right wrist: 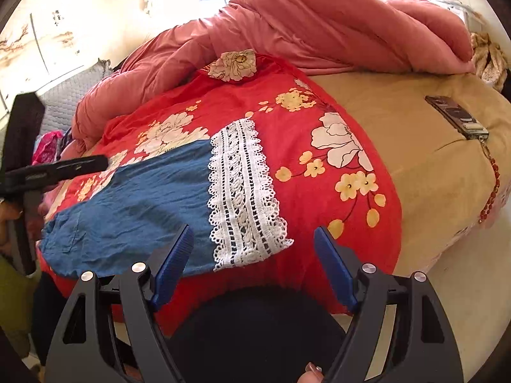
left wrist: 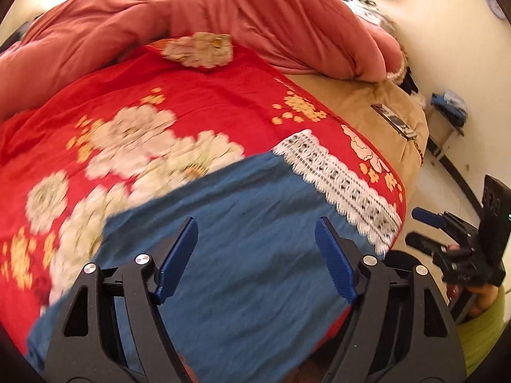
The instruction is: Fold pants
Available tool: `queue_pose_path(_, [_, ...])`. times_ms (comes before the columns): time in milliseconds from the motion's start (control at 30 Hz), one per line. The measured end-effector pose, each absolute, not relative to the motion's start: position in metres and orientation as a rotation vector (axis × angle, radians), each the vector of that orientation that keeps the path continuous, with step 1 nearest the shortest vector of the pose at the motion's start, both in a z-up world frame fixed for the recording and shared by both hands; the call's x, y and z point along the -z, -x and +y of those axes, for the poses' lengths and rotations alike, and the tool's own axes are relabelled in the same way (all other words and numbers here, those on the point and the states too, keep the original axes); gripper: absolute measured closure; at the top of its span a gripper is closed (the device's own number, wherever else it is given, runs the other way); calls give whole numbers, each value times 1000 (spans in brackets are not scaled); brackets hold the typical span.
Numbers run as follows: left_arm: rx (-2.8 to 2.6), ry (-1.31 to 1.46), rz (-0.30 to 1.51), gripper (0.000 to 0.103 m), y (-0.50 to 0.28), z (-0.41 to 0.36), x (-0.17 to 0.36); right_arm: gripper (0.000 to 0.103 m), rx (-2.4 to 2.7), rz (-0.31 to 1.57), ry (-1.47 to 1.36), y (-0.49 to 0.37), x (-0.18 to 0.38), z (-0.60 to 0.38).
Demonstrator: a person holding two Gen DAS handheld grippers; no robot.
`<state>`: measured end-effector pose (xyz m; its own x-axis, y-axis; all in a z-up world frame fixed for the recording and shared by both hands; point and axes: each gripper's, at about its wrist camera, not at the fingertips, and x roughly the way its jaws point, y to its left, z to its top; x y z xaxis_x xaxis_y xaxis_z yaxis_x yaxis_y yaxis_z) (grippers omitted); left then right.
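Observation:
The blue pants [right wrist: 137, 204] with a white lace hem [right wrist: 242, 198] lie flat on a red floral sheet [right wrist: 303, 121] at the bed's near edge. In the left wrist view the pants [left wrist: 242, 249] fill the lower middle, with the lace hem [left wrist: 345, 188] at their right end. My left gripper [left wrist: 255, 261] is open and empty, hovering over the blue cloth. My right gripper [right wrist: 254, 265] is open and empty above the sheet's near edge, just in front of the lace hem. The right gripper also shows in the left wrist view [left wrist: 424, 226]. The left gripper shows in the right wrist view [right wrist: 64, 169].
A bunched pink duvet [right wrist: 319, 22] lies along the far side of the bed. A phone with a red bead strap [right wrist: 456, 118] rests on the tan mattress cover [right wrist: 431, 172] at the right. A small floral cloth [right wrist: 234, 63] lies by the duvet.

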<state>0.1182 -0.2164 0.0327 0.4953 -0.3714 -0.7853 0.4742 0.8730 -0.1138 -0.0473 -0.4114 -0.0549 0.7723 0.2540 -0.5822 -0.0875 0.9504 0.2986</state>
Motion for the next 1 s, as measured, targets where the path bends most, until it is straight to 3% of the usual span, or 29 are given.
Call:
queue_pose_path(300, [548,-253,1026,35,-211,-282,11,27,-207,748,-316,19,70,-409])
queue_pose_path(367, [575,-224,1046,37,-224,-286,15,42,-205,764,-327,15,74,-410])
queue_pose_path(500, [644,-229,1071,47,-242,-300,24,51,-249,785,-349,10,81,-408])
queue_pose_path(567, [683,-233,1097,54,-247,-305,32,60,-264,766,-355,13,79,-410])
queue_pose_path(667, [751,-181,1132,63,-255,-306,41,60,-286,762,-383,12,79,-414])
queue_pose_path(1000, [891,8,1147,64,-260,-289,55,58,-355,805,-471,-7,88,-422])
